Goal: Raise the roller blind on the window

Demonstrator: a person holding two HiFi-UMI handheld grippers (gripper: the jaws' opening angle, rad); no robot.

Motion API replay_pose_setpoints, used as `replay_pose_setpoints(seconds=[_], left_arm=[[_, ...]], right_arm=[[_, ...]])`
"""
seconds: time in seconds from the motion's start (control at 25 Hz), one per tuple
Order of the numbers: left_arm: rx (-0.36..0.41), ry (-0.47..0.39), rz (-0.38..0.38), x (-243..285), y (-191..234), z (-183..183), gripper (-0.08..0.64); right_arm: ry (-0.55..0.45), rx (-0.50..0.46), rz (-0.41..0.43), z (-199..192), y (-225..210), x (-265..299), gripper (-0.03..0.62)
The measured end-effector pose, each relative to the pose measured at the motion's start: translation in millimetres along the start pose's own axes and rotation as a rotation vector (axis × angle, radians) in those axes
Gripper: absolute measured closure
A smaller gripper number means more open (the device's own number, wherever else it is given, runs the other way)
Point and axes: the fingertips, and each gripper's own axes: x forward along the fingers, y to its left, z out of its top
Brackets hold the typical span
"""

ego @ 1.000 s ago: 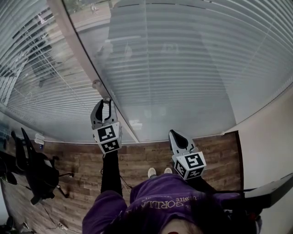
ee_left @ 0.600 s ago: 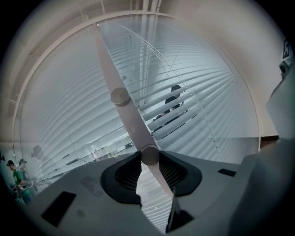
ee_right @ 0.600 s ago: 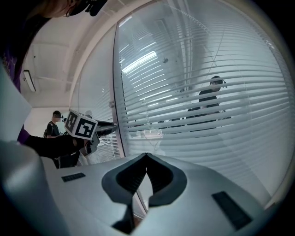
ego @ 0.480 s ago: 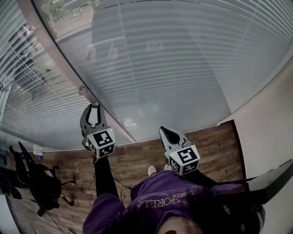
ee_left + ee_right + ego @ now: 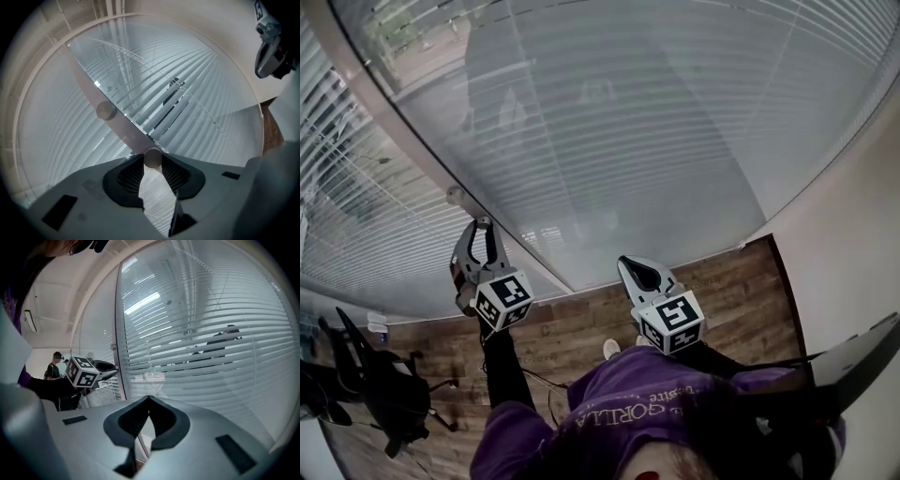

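Slatted blinds (image 5: 628,122) hang behind the glass on both sides of a pale mullion (image 5: 394,131). Two round knobs sit on the mullion: the upper knob (image 5: 455,196) is free. My left gripper (image 5: 478,225) is raised to the mullion and shut on the lower knob (image 5: 152,158), which sits between its fingertips in the left gripper view; the upper knob (image 5: 106,111) shows further along. My right gripper (image 5: 639,272) hangs lower, in front of the right pane, shut with nothing in it; its jaws meet in the right gripper view (image 5: 149,398), facing the blind (image 5: 211,357).
Below lies a wooden floor (image 5: 581,323). A black office chair (image 5: 380,394) stands at the lower left, a plain wall (image 5: 853,234) rises at the right, and a dark desk edge (image 5: 853,361) juts in at the lower right. A distant person (image 5: 54,366) stands far left.
The head view has swung, so both grippers sit further left in the picture. The left gripper stays at the lower knob; the right gripper keeps its place beside it.
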Motion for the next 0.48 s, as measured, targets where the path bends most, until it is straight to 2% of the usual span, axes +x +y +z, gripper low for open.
replay_pose_setpoints(seconds=[0.36,0.48], left_arm=[[0.15,-0.007,0.024,-2.0,-1.6,3.4,0.439],[0.178,-0.01,0.029,-4.5,-0.3,8.4,0.439]], right_arm=[[-0.013,-0.004,0.005,1.7,1.1,-1.8,0.594],[-0.011,-0.004,0.005,4.0,1.7,-5.1,0.594]])
